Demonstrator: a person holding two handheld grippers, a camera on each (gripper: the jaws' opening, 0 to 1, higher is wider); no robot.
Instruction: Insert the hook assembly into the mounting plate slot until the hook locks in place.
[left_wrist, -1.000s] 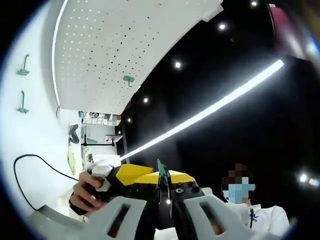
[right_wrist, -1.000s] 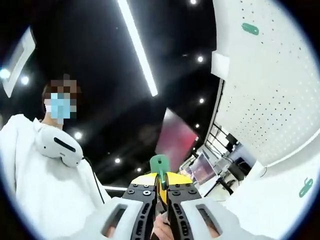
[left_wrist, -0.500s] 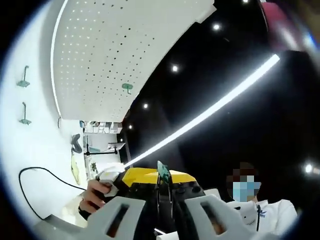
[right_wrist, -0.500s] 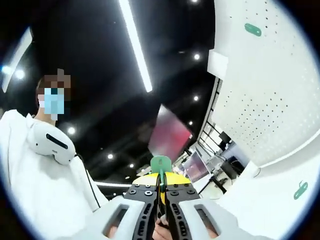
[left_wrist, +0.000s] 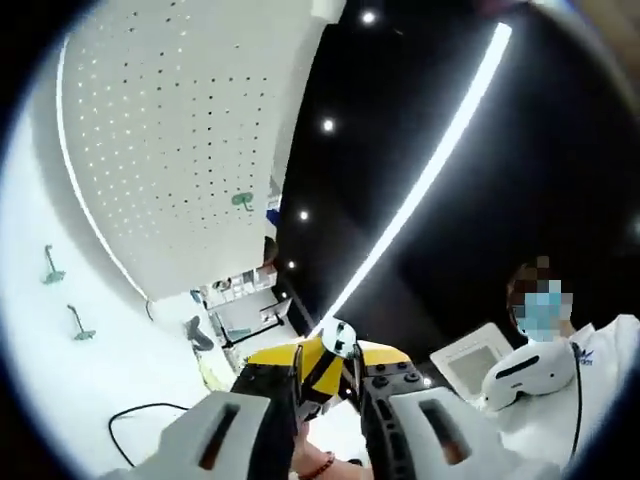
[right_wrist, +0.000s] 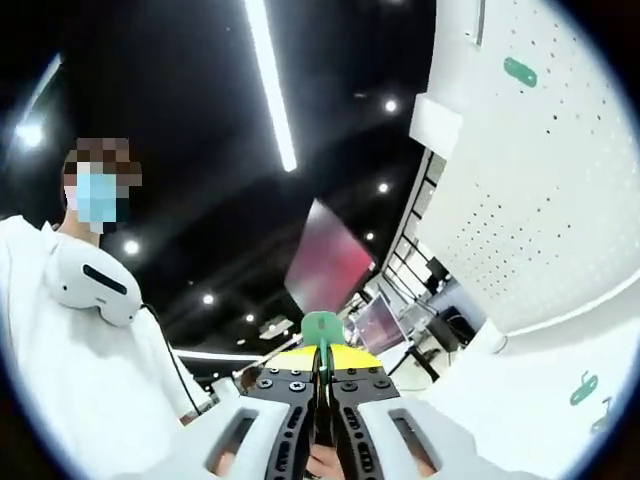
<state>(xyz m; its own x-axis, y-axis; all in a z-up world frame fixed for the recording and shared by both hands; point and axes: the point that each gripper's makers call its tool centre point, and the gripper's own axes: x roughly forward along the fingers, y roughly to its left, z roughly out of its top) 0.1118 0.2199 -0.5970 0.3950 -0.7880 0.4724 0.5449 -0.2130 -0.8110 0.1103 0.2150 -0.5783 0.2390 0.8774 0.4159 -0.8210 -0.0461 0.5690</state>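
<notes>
My left gripper (left_wrist: 325, 420) points up at the ceiling with its jaws apart and nothing clamped between them. Through the gap I see the yellow and black right gripper (left_wrist: 320, 365) facing me, with a small green piece (left_wrist: 338, 338) at its tip. In the right gripper view, my right gripper (right_wrist: 322, 400) is shut on that green hook piece (right_wrist: 322, 328), whose rounded top stands above the fingertips. The yellow left gripper (right_wrist: 320, 357) sits just behind it. A white pegboard (left_wrist: 170, 130) carries a green hook (left_wrist: 242, 200).
Two green hooks (left_wrist: 50, 265) stick out of the white wall beside the pegboard. The pegboard (right_wrist: 540, 180) holds a green plate (right_wrist: 520, 70), with more green hooks (right_wrist: 583, 388) lower down. A person in white (right_wrist: 90, 330) stands close. A black cable (left_wrist: 140, 420) lies low left.
The left gripper view has rolled and tilted. The left jaws have parted, and the thin green piece that stood edge-on between them is gone from the gap. The right gripper stays shut on its green piece.
</notes>
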